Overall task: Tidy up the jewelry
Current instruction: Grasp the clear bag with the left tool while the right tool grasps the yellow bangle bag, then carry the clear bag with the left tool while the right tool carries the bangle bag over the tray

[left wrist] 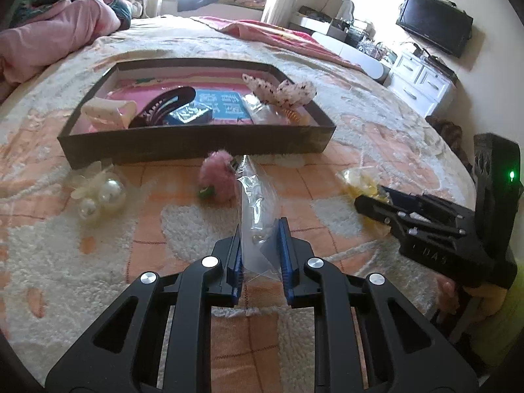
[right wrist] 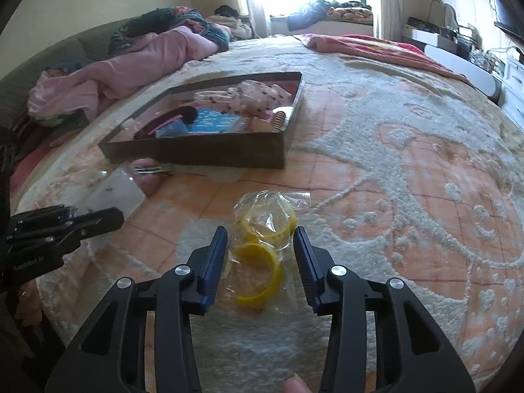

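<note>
Bed (left wrist: 376,124), covered by a fleecy cream-and-orange blanket (right wrist: 409,170), serves as the working surface; it is soft, so small items sink slightly into the pile and sit still rather than roll. A dark shallow box (left wrist: 196,145) sits in the middle of the bed as the collecting point: it already holds a dark hair clip (left wrist: 163,104), a blue card (left wrist: 226,106), a cream clip (left wrist: 108,113) and a spotted fabric bow (left wrist: 281,90), so the sorted pieces are grouped there. Not yet boxed, lying loose on the blanket just in front of the box wall: a pearl ornament (left wrist: 101,193), a pink fluffy clip (left wrist: 216,177), and two plastic bags. Left hand-held gripper (left wrist: 260,249) is clenched on the near end of the clear bag (left wrist: 255,203), which stands up from the jaws toward the box; contents too small to identify. Probably gripped by its end so the film hangs free for the carry. Right hand-held gripper (right wrist: 260,255) is released, its jaws straddling the bag of yellow rings (right wrist: 265,229) without the pads pressing on it; the bag lies flat on the blanket, well right of the box corner. Straddling position suggests a pinch across the bag is being set up. Judgement: task partly done, at least four items left outside the box. Risk: slippery film may slide out of either grip.
</note>
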A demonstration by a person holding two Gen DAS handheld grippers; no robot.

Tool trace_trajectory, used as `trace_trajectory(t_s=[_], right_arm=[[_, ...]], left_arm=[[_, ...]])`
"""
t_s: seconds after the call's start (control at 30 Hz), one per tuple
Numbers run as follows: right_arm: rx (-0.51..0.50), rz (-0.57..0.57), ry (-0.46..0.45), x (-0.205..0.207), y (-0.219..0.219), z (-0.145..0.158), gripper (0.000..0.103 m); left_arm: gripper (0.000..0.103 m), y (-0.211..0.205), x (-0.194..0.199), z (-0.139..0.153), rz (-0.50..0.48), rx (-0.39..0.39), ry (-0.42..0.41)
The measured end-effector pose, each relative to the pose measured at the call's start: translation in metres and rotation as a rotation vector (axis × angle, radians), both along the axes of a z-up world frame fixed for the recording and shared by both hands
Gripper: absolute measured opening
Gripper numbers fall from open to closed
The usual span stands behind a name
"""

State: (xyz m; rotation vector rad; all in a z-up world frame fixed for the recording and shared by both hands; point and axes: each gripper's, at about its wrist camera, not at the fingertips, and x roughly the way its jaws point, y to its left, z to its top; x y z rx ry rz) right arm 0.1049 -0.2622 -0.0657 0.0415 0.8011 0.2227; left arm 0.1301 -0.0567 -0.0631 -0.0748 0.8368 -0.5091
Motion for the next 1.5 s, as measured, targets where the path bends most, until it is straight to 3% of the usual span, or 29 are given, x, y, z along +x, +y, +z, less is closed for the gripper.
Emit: trace_trajectory(t_s=[0.73,1.5], right_arm=[[0.025,0.146,-0.069,0.001,0.053,0.04,0.04],[0.006,0.104,-0.141,0.046,0.053,0.065,0.04]], left_arm=[[0.012,0.045,0.02,0.031,0.145,-0.022,-0.107],[0.012,0.064,0.066,0.042,0.207,-0.038,-0.13]])
